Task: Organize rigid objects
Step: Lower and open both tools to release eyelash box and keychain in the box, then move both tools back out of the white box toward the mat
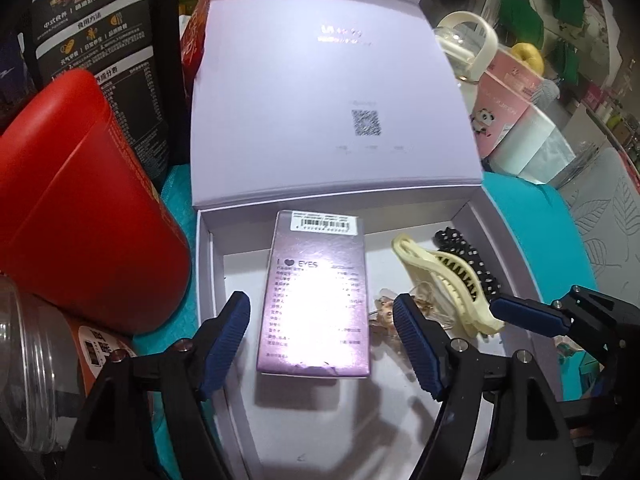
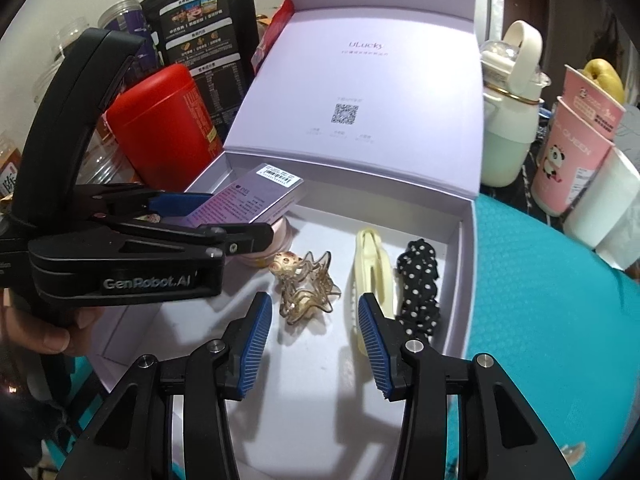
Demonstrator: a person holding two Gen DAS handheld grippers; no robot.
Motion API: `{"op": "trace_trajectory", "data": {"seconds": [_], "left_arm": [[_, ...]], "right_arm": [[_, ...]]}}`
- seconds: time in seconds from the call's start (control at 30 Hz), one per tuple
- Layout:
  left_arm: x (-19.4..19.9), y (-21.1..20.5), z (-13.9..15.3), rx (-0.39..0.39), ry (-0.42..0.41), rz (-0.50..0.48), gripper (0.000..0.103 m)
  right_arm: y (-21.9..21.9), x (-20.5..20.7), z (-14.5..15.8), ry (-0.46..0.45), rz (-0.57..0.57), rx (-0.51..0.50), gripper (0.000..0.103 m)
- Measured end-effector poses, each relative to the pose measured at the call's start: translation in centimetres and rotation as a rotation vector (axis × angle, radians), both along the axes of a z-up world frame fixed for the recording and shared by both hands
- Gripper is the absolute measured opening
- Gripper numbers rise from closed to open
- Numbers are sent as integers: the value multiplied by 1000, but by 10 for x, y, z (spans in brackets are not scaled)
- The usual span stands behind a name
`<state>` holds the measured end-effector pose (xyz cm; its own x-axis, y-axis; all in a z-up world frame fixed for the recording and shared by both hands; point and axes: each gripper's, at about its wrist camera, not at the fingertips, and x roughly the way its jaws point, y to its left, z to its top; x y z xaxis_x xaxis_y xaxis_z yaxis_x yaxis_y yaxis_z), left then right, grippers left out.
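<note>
Nearest to us, our left gripper (image 1: 322, 344) tips steeply down into the open lilac box (image 1: 210, 264), its jaws released. Its blue pads (image 1: 226, 344) stand apart on either side of the shiny pink carton (image 1: 318, 296) without pressing it. In the right wrist view the carton (image 2: 256, 198) lies tilted, its near end propped on a pale round thing we cannot identify. A hand (image 2: 44, 330) grips the handle of the left tool.

Our right gripper (image 2: 314, 346) also points down into the box, jaws parted and gripping nothing. Just beyond its tips lie a clear brown hair claw (image 2: 306, 286), a cream hair clip (image 2: 370, 280) touching the right pad, and a black dotted scrunchie (image 2: 420, 286) by the box's right wall.

Farther back the box lid (image 2: 360, 92) stands raised, a red canister (image 2: 168, 128) to its left.
</note>
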<state>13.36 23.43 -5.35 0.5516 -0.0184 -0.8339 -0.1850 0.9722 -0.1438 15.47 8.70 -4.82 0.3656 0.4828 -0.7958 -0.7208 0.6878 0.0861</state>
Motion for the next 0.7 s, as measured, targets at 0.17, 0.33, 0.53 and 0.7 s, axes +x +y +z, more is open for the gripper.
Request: {"op": "trace_trajectory", "data": {"seconds": [0.17,0.33,0.53,0.7], "left_arm": [[-7,-4,11,22,-15,4,74],[-12,-11,24,34,-38,-3,74],[-22,-18,42,55,-74,-9,74],[-31,-25,59,62,-111,-12,74]], "right_arm": [[-5,-6,6,-20,-16,8,45],[-16,-10,18,-42,-37,18,45],[-26,-16,35,-79,-59,33,45],[-34,-25,50,-115,-74,44,45]]}}
